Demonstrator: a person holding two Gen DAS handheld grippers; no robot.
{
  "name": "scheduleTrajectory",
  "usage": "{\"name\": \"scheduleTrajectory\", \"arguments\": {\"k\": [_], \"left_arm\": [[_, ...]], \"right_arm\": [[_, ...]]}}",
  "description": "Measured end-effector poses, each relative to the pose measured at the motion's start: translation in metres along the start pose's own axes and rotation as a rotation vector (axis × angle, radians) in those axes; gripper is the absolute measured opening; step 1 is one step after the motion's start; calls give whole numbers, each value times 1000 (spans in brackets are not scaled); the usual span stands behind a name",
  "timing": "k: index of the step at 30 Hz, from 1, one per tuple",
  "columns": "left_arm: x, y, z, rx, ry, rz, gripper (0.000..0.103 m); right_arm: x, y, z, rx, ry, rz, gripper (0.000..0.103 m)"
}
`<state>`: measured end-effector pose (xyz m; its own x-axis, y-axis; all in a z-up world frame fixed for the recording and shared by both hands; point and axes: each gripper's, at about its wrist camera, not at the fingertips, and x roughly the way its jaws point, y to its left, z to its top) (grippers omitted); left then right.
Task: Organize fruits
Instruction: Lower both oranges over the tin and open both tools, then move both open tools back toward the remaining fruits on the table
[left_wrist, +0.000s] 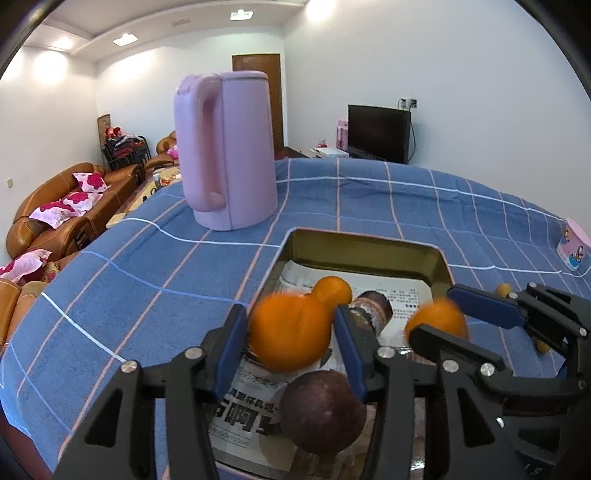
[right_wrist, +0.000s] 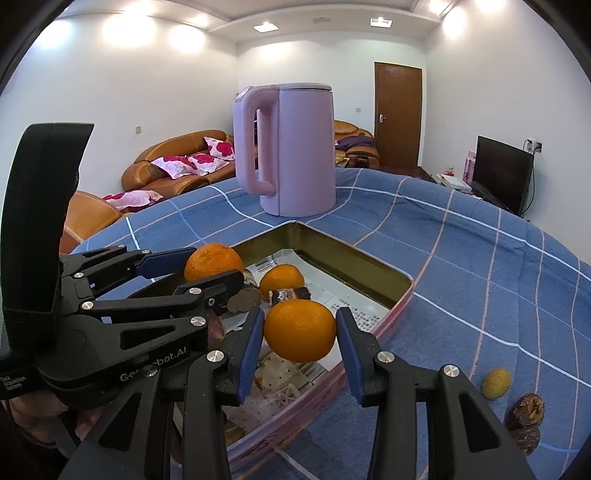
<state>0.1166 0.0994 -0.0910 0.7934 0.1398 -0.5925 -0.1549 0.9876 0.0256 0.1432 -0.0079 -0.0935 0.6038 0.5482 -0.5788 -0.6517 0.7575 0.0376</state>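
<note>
A rectangular tin tray (left_wrist: 362, 249) lined with newspaper sits on the blue checked cloth; it also shows in the right wrist view (right_wrist: 354, 260). My left gripper (left_wrist: 291, 336) is shut on an orange (left_wrist: 290, 332) over the tray's near end. My right gripper (right_wrist: 299, 330) is shut on another orange (right_wrist: 300, 329) above the tray's right edge; in the left wrist view this gripper (left_wrist: 439, 319) holds that orange (left_wrist: 437, 321). A third orange (left_wrist: 332, 290), a dark round fruit (left_wrist: 323, 411) and a brown piece (left_wrist: 373, 308) lie inside the tray.
A tall pink kettle (left_wrist: 229, 147) stands on the cloth behind the tray. A small yellow fruit (right_wrist: 496, 383) and dark dried fruits (right_wrist: 526, 408) lie on the cloth right of the tray. A pink box (left_wrist: 572, 249) sits far right. Sofas stand beyond the table's left edge.
</note>
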Motion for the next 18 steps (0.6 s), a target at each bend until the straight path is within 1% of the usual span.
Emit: {"name": "scheduleTrajectory", "arguments": {"k": [2, 5, 9, 12, 14, 18], "left_arm": [[-4, 3, 0, -4, -15, 10, 66], [-11, 6, 0, -11, -31, 15, 74], [-15, 5, 1, -17, -40, 10, 78], [-19, 1, 1, -15, -49, 4, 85], [-20, -3, 1, -10, -55, 5, 90], [-25, -11, 0, 2, -63, -3, 90]], "right_arm": [[-1, -1, 0, 2, -9, 1, 49], [-5, -4, 0, 11, -18, -4, 57], [-11, -5, -1, 16, -28, -13, 57], [-20, -6, -3, 17, -41, -29, 58], [-26, -9, -4, 24, -51, -38, 62], [-36, -18, -8, 45, -56, -66, 63]]}}
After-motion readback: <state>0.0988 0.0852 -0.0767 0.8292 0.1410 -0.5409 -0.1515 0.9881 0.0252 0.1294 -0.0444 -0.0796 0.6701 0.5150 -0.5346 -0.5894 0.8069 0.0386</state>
